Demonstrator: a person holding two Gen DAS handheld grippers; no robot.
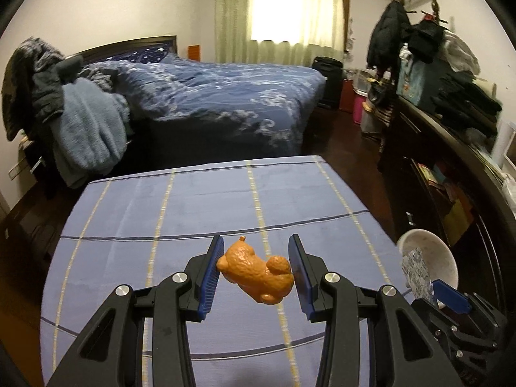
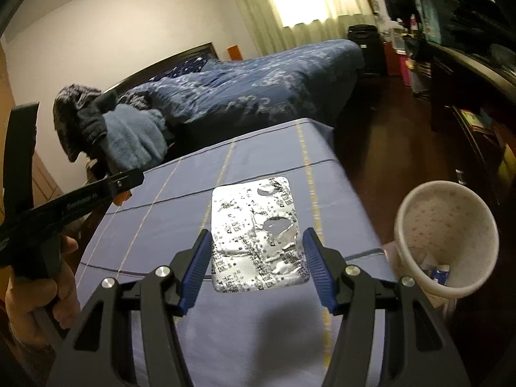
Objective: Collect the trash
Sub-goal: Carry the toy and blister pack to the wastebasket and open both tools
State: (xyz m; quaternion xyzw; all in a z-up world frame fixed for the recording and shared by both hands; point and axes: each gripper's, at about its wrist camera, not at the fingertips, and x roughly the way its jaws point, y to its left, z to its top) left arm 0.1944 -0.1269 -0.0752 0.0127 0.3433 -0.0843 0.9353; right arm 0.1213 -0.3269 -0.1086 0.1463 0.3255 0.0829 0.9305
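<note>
My left gripper [image 1: 255, 269] is shut on an orange toy bear [image 1: 255, 271], held above the blue checked tablecloth [image 1: 193, 213]. My right gripper [image 2: 256, 267] is shut on a silver foil blister pack [image 2: 256, 235], held flat above the same cloth [image 2: 258, 329]. A white speckled trash bin [image 2: 446, 242] stands just off the table's right edge, with some scraps inside; it also shows in the left wrist view [image 1: 429, 261], with the right gripper's blue pad [image 1: 450, 296] and the blister pack [image 1: 416, 271] over it.
A bed with a blue duvet [image 1: 225, 96] lies beyond the table. A chair draped with clothes [image 1: 74, 113] stands at the left. A dark cluttered dresser [image 1: 451, 148] runs along the right. Dark wooden floor [image 2: 387, 148] lies between.
</note>
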